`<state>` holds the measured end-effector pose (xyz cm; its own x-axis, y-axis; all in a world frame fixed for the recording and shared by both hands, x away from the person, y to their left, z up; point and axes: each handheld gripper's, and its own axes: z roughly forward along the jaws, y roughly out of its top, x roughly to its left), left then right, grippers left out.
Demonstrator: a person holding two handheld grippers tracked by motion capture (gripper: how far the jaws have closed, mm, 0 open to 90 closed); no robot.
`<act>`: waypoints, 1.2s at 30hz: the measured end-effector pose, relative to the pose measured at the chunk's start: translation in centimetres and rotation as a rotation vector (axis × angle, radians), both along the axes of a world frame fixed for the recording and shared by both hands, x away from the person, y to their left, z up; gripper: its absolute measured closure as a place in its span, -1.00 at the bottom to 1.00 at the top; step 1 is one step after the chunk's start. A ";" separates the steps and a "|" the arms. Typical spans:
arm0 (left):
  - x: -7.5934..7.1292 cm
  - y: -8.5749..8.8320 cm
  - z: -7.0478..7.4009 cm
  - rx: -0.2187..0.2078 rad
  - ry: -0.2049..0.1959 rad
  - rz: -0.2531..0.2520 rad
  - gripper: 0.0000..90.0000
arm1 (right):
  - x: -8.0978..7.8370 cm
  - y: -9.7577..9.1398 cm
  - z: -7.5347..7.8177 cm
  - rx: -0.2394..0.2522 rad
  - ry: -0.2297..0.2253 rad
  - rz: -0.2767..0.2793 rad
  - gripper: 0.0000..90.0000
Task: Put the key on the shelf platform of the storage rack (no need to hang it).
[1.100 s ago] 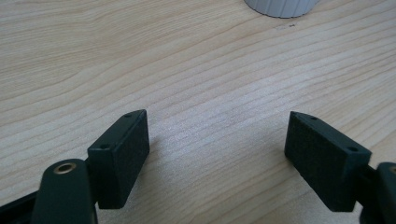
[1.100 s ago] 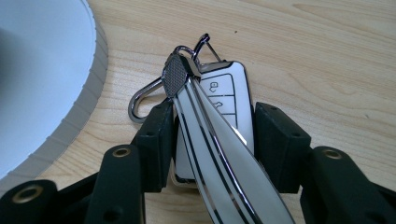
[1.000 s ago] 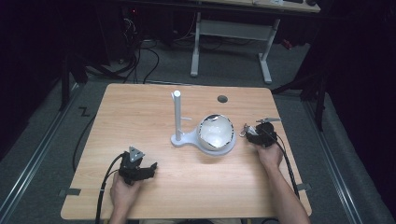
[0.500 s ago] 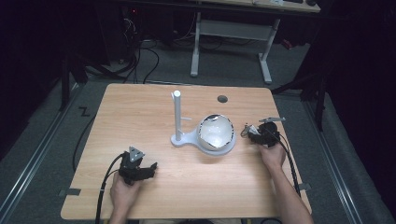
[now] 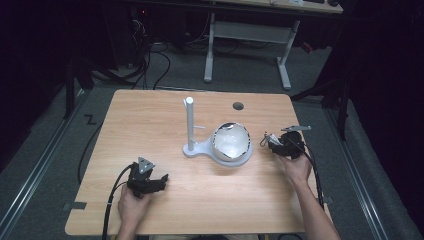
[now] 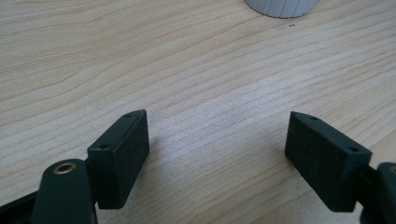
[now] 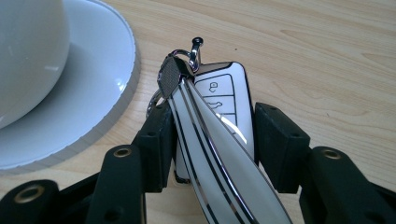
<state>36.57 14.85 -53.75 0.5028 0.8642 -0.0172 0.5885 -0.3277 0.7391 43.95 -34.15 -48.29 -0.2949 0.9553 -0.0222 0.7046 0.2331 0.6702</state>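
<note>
Where the bench point(image 5: 150, 130) nears the person's left hand point(image 5: 131, 209), the left claw point(image 6: 217, 149) is seen resting low over bare pale wood, its two black blocky jaws spread wide with nothing between them. In the high view this left claw point(image 5: 159, 181) is held at the near left of the bench, well apart from everything else. Toward the middle, a white stand point(image 5: 191, 148) is set, made of a slim upright post on a flat round-edged base, and just beside it to the right a white bowl-shaped dish point(image 5: 231, 142) with a ridged rim is placed. Its smooth glossy surface is shown at the left of the right gripper view point(image 7: 70, 93). Farther right, the right claw point(image 5: 271, 141) is held by the right hand point(image 5: 296, 166), near the dish but apart from it. A car key point(image 7: 224, 116) is pinched between this right claw point(image 7: 210, 144), the jaws pressed against its two sides. The key is white and glossy with chrome trim and small button icons, and a metal ring and clasp point(image 7: 196, 46) are attached at its far end.
</note>
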 end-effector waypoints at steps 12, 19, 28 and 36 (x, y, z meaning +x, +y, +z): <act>0.0 0.1 0.0 -0.004 0.002 -0.003 -0.50 | -1.6 0.0 1.9 0.017 -0.013 0.015 0.12; 0.0 0.1 0.0 -0.005 0.002 -0.003 -0.50 | -2.8 0.0 2.4 0.010 -0.016 0.025 0.12; 0.0 0.0 0.0 -0.003 0.002 -0.004 -0.51 | -4.6 -0.3 2.6 0.037 -0.041 0.030 0.12; 0.0 0.0 0.0 -0.001 0.000 -0.003 -0.51 | -6.3 -0.6 2.9 0.058 -0.054 0.035 0.12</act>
